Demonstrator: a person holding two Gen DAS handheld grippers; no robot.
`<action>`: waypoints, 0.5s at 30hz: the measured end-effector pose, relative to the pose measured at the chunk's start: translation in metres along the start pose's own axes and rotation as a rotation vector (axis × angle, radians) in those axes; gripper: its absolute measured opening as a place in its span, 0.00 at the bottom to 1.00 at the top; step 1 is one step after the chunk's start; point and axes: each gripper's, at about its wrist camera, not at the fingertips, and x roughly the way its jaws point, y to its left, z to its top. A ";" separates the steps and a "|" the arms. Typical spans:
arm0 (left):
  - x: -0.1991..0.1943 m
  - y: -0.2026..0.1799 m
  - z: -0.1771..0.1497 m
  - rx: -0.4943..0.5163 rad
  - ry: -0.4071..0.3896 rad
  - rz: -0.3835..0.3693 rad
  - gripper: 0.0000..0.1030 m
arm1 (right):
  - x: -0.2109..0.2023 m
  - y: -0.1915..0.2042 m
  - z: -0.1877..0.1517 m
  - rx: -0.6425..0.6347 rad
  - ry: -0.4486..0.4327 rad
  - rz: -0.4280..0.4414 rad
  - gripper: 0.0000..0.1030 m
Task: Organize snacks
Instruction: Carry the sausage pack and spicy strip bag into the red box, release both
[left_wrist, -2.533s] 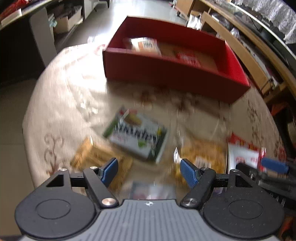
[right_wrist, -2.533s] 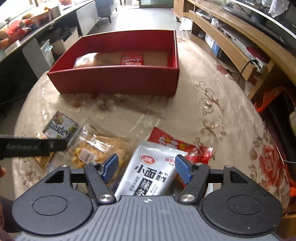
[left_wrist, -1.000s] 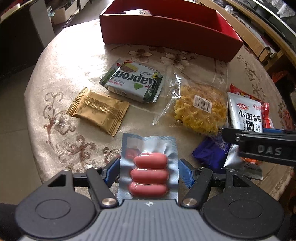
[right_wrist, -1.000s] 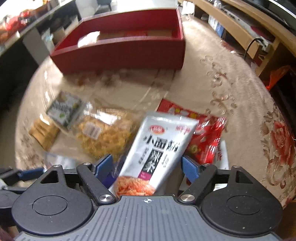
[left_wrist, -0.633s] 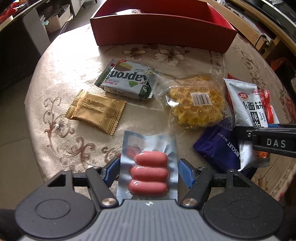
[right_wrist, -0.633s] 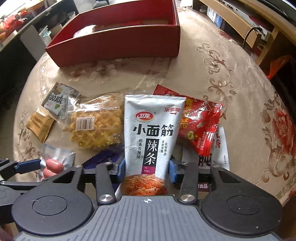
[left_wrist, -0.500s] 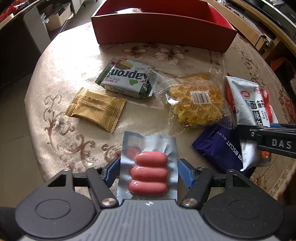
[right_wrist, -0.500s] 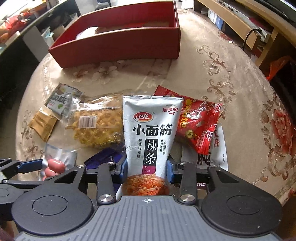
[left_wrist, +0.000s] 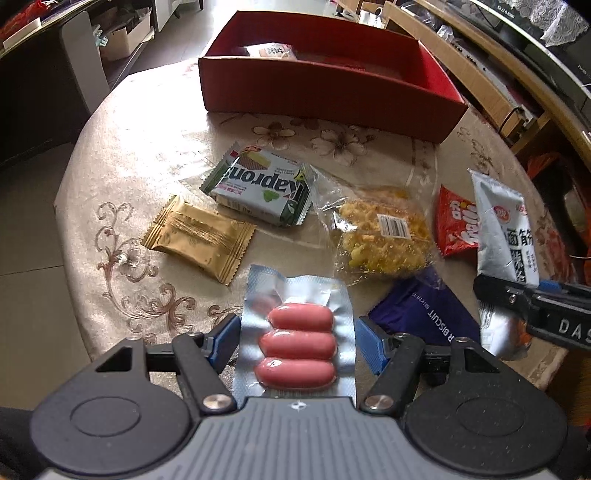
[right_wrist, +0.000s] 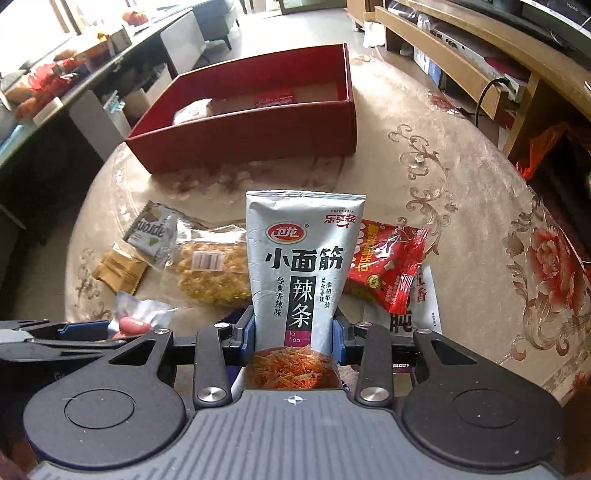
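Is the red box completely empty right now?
No, the red box already holds at least two snack packets, a pale one and a red one.

The right gripper (right_wrist: 294, 330) clamps a silver spicy-strip pouch (right_wrist: 301, 266) between its fingers (right_wrist: 246, 332). Beyond the fingertips lies a red box (right_wrist: 258, 136); a red packet (right_wrist: 388, 266) sits just right.

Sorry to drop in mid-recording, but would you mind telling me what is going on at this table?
A person with a gripper in each hand is sorting snacks towards the red box. The right gripper has just closed on the grey spicy-strip pouch, which now stands clear of the table. The left gripper has the sausage pack between its pads, apparently gripped. The wafer pack, gold packet and other snacks lie on the tablecloth.
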 end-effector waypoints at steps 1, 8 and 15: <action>-0.001 0.000 0.000 0.000 0.000 -0.003 0.63 | 0.000 0.001 -0.001 -0.002 0.000 0.003 0.45; -0.011 0.011 -0.005 -0.030 -0.002 -0.028 0.62 | 0.000 0.007 -0.002 -0.013 0.002 0.016 0.45; -0.004 0.016 -0.013 -0.027 0.021 0.012 0.62 | 0.001 0.013 -0.001 -0.032 0.004 0.032 0.45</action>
